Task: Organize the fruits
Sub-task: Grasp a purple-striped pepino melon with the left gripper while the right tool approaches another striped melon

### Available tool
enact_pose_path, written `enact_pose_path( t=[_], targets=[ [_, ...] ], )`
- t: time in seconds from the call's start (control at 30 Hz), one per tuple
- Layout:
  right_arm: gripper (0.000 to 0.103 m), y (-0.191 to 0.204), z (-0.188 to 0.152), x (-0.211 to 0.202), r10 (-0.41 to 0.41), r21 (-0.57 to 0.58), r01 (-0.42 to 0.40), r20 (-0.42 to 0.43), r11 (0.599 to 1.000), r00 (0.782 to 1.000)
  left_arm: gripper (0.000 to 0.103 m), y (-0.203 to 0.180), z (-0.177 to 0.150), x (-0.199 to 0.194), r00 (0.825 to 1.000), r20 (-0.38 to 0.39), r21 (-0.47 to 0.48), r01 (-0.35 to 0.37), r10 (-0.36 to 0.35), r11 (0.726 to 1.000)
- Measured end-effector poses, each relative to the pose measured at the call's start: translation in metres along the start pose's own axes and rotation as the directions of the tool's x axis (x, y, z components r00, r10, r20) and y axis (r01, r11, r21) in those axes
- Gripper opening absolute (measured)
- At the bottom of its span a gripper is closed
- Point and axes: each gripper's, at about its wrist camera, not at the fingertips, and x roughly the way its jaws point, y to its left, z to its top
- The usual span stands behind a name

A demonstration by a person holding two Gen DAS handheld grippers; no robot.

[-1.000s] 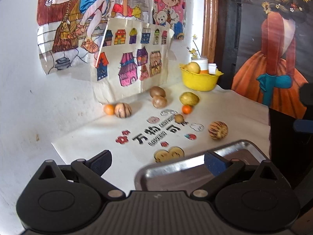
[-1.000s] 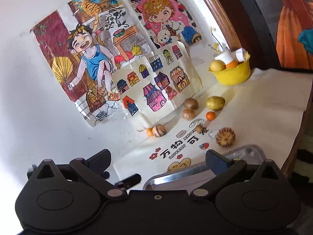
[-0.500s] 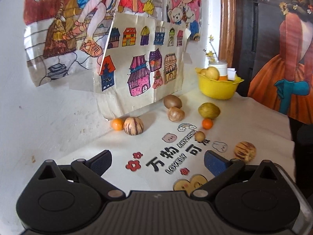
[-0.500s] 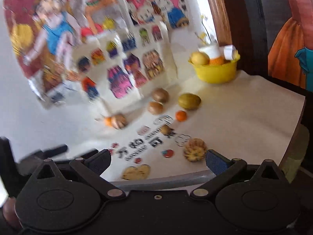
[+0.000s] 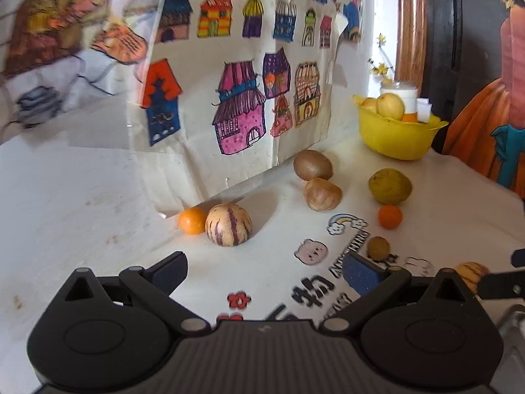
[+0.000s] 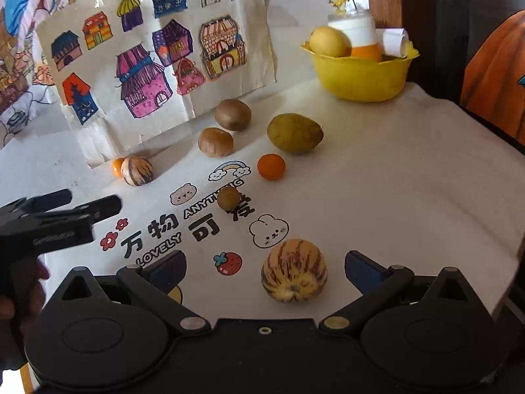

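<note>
Right tongs point(image 6: 264, 271) agape, level, straddling striped melon point(image 6: 294, 274) | left tongs point(image 5: 265, 269) agape, empty

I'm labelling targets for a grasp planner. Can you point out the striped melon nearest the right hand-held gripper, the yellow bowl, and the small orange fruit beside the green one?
striped melon point(image 6: 294, 270), right wrist view, middle of its striped top.
yellow bowl point(image 6: 361, 77), right wrist view, front wall.
small orange fruit point(image 6: 271, 166), right wrist view, centre of its skin.
</note>
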Motion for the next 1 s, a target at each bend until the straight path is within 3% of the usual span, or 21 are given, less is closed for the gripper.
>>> enact_pose_path(
  t=[0.2,0.4,0.63,0.83,0.87,1.0],
  targets=[
    [0.103,-0.006,0.006,0.017,0.009,0.009,-0.009,-0.012,1.000,1.000,0.102,0.003,0.013,0.045,0.999,0.004,-0.015,-0.046,0.046,0.999],
    [0.103,-0.012,0.011,0.031,0.012,0.014,-0.012,-0.022,1.000,1.000,0.099,0.010,0.022,0.087,0.992,-0.055,-0.092,-0.123,0.118,0.988],
    [0.103,-0.016,0.011,0.044,0.029,0.027,-0.028,-0.039,0.999,0.999,0.086,0.008,0.020,0.115,0.980,-0.109,-0.125,-0.177,0.163,0.976],
    [0.103,-0.019,0.012,0.045,0.032,0.030,-0.031,-0.041,0.999,0.999,0.086,0.004,0.017,0.124,0.975,-0.096,-0.167,-0.213,0.199,0.963],
    [0.103,-0.019,0.012,0.044,0.033,0.030,-0.032,-0.040,0.999,0.999,0.084,0.004,0.016,0.125,0.974,-0.090,-0.171,-0.219,0.206,0.961],
    [0.103,-0.020,0.011,0.042,0.037,0.033,-0.036,-0.037,0.999,0.999,0.052,0.010,0.013,0.116,0.979,-0.070,-0.191,-0.204,0.194,0.960]
  ],
)
